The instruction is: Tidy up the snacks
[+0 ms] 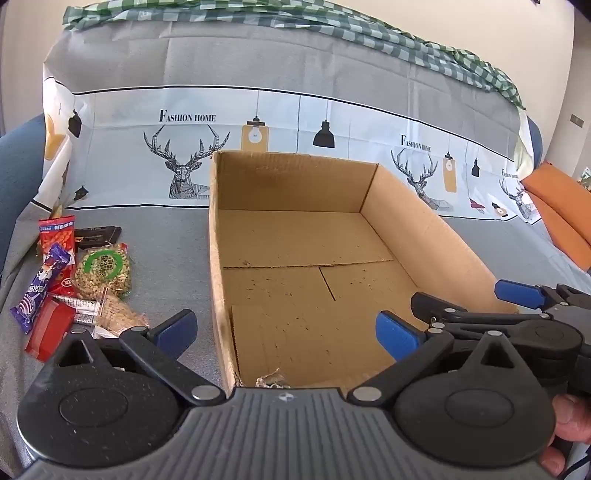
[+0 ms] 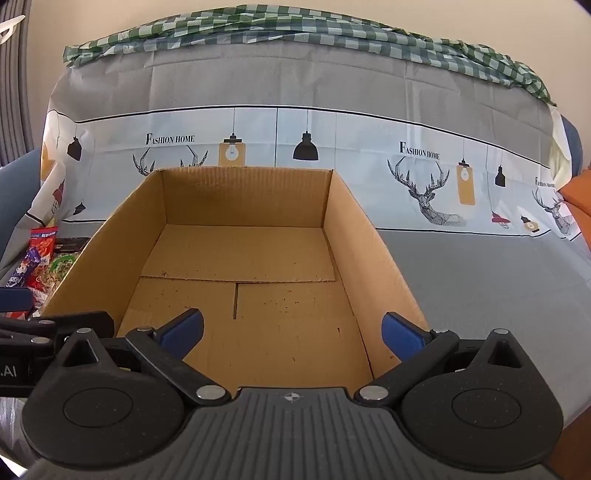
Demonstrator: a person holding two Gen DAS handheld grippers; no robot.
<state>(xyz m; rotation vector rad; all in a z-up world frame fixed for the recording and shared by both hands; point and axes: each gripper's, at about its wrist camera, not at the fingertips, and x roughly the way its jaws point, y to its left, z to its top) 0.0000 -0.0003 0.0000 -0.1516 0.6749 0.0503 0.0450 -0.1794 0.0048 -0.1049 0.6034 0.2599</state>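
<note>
An open, empty cardboard box (image 1: pixel 288 184) stands on a grey cloth; it also fills the right wrist view (image 2: pixel 243 195). A pile of snack packets (image 1: pixel 74 280) lies left of the box: a green-labelled nut bag (image 1: pixel 103 273), a purple packet (image 1: pixel 38 291), a red packet (image 1: pixel 48 328) and others; part of the pile shows in the right wrist view (image 2: pixel 40 266). My left gripper (image 1: pixel 286 332) is open and empty over the box's near left corner. My right gripper (image 2: pixel 293 334) is open and empty over the box's near edge, and shows in the left wrist view (image 1: pixel 517 295).
A sofa back draped in a grey and white deer-print cloth (image 1: pixel 258 122) rises behind the box, with a green checked cloth (image 1: pixel 369 33) on top. An orange cushion (image 1: pixel 561 206) lies at the far right. A black packet (image 1: pixel 98 234) sits behind the pile.
</note>
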